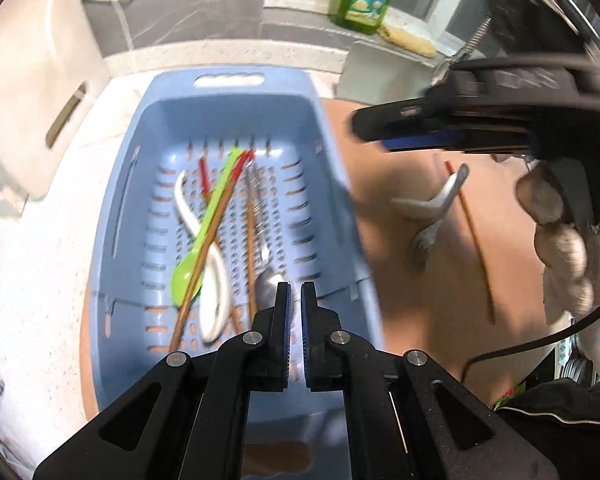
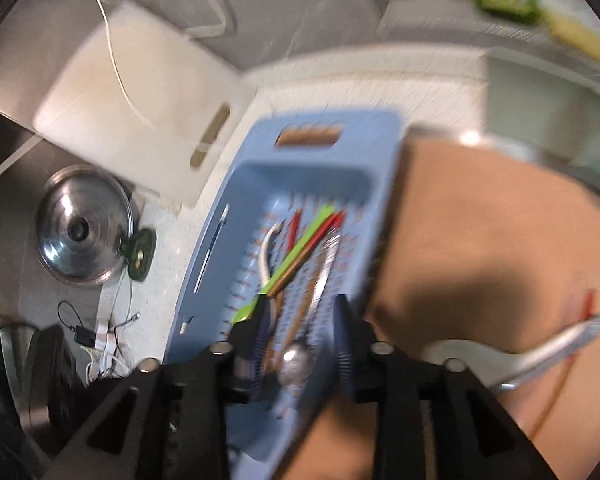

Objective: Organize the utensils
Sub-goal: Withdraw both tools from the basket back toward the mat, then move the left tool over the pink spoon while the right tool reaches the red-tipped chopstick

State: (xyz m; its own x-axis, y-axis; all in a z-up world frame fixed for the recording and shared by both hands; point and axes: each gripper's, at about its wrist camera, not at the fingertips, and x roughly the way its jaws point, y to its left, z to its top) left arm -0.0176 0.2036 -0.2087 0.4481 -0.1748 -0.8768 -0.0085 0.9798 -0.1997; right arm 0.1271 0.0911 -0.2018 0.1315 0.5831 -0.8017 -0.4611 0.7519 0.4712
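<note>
Hovering over blue basket (image 1: 228, 128), your right gripper (image 2: 300, 336) has jaws partly apart, nothing between them; left gripper (image 1: 296, 304) jaws closed, empty. Remaining white spoon (image 1: 432, 202), fork (image 1: 422, 240) and chopstick (image 1: 474, 236) lie on bench (image 1: 400, 184) at three o'clock of basket, long axes roughly twelve-to-six. Right hand (image 1: 560, 236) nearer.

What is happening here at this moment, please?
A person with a two-finger gripper in each hand is sorting utensils into a blue basket on the counter. The basket already holds a green spoon, a white spoon, chopsticks and a metal spoon. The left gripper is shut and empty above the basket. The right gripper is open over the basket, with nothing pressed between its pads. A grey spoon, a fork and one chopstick remain on the brown board outside.
</note>
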